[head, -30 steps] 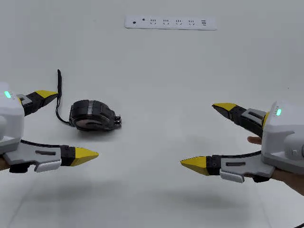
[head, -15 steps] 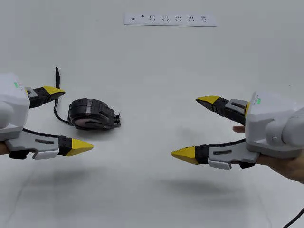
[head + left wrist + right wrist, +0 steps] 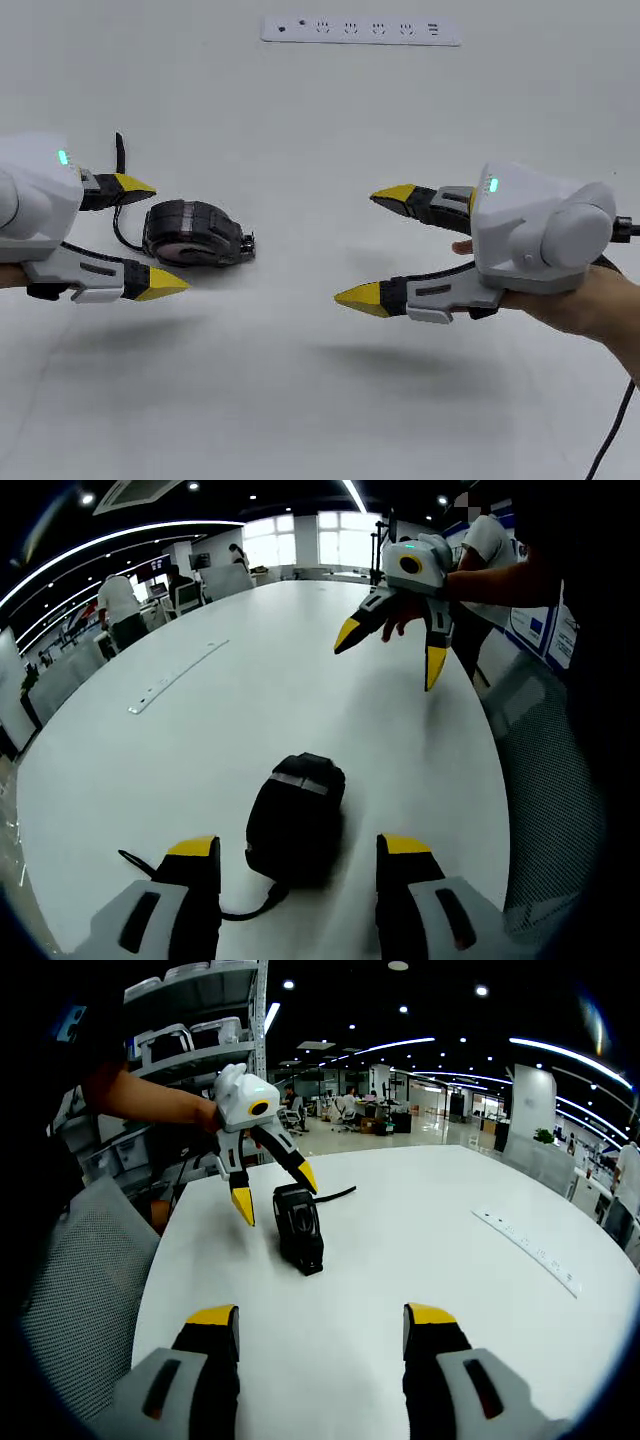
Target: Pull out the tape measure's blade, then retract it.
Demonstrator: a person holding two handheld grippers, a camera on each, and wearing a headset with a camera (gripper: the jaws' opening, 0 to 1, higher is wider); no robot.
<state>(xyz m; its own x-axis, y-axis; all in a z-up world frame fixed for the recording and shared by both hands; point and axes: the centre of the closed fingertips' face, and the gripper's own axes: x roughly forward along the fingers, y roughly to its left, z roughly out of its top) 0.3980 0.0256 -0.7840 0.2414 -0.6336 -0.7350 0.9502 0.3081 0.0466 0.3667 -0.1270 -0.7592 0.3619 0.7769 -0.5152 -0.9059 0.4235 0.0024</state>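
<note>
A black tape measure [image 3: 195, 233] lies on the white table [image 3: 300, 400] at the left, its blade tip facing right and its black wrist strap [image 3: 121, 160] trailing behind. My left gripper [image 3: 170, 235] is open, and its yellow-tipped jaws straddle the case's rear end without touching it. From the left gripper view the case [image 3: 296, 818] sits just ahead of the left gripper [image 3: 300, 848]. My right gripper [image 3: 354, 247] hangs open and empty to the right, well apart from the tape. The right gripper view has the tape measure [image 3: 298, 1222] far ahead of the right gripper [image 3: 321, 1314], with the left gripper [image 3: 278, 1202] over it.
A white power strip [image 3: 360, 29] lies flat at the table's far edge. A black cable [image 3: 610, 440] runs off the lower right corner. In the right gripper view, chairs and shelving stand beyond the table edge at the left.
Both grippers moved inward. The left one advanced until its jaws flank the tape measure's rear. The right one came left toward the middle. The tape measure stayed put.
</note>
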